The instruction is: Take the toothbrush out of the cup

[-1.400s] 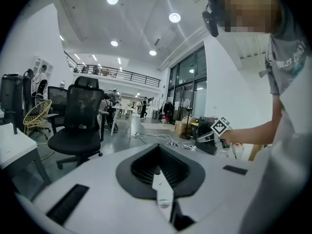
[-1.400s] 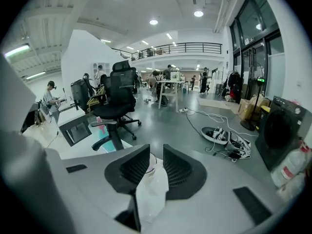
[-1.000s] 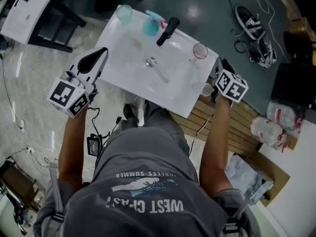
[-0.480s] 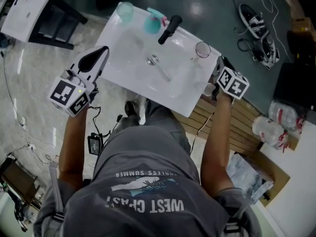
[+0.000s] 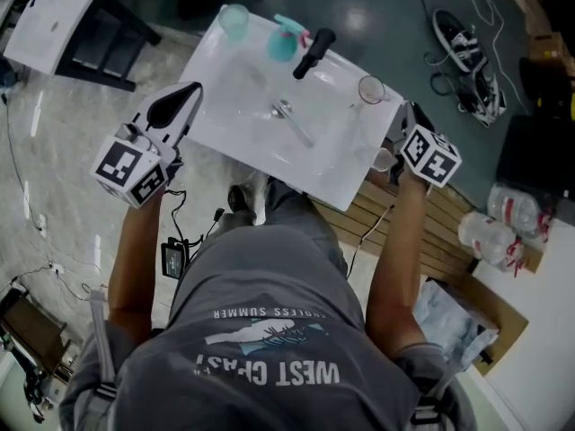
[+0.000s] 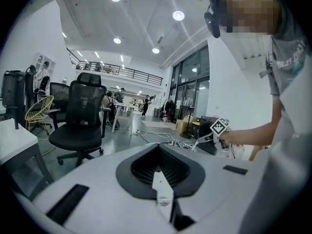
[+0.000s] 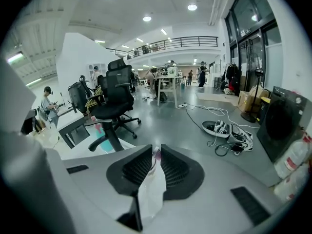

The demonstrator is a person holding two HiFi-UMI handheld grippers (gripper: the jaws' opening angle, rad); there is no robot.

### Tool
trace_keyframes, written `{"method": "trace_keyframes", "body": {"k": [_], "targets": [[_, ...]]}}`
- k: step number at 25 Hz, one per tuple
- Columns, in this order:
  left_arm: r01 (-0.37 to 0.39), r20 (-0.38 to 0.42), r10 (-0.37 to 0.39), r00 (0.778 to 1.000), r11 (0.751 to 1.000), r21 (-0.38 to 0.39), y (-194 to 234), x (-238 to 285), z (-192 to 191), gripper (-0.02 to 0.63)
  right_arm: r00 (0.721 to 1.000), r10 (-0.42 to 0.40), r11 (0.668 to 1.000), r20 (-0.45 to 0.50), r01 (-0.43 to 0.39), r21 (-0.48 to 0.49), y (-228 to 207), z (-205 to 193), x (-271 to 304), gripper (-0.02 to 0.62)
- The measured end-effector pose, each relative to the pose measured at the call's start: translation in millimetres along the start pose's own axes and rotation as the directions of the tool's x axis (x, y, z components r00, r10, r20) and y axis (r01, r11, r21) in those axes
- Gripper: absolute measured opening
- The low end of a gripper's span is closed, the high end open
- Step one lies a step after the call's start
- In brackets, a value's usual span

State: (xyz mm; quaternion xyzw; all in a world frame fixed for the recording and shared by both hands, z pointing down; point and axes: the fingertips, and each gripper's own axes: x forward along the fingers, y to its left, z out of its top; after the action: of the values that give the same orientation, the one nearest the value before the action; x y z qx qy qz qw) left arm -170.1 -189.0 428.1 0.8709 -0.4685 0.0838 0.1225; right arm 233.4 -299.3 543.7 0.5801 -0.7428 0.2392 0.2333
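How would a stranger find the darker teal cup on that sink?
Find the white sink top in front of the person and follow its far edge, where two teal cups stand. It is the darker cup beside the black tap handle. Something teal and pink sticks out of it, while the paler cup at the corner has nothing sticking out.

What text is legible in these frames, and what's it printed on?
"WEST C?AST": grey T-shirt, large print, upside down in the head view; the second word's second letter is unclear.
"...NDLESS SUMMER": same shirt, smaller line; its first letter cannot be made out.
Marker cubes: black-and-white square patterns only, no letters.
Bottle labels: too small to read.
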Motion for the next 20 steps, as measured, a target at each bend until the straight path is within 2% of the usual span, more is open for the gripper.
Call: {"method": "trace_keyframes", "body": {"k": [20], "targets": [[0.018, 0.045, -0.019, 0.999, 1.0, 0.019, 3, -40, 7, -0.002, 0.989, -0.031, 0.999, 0.148, 0.033, -0.01, 24, 42, -77, 0.063]]}}
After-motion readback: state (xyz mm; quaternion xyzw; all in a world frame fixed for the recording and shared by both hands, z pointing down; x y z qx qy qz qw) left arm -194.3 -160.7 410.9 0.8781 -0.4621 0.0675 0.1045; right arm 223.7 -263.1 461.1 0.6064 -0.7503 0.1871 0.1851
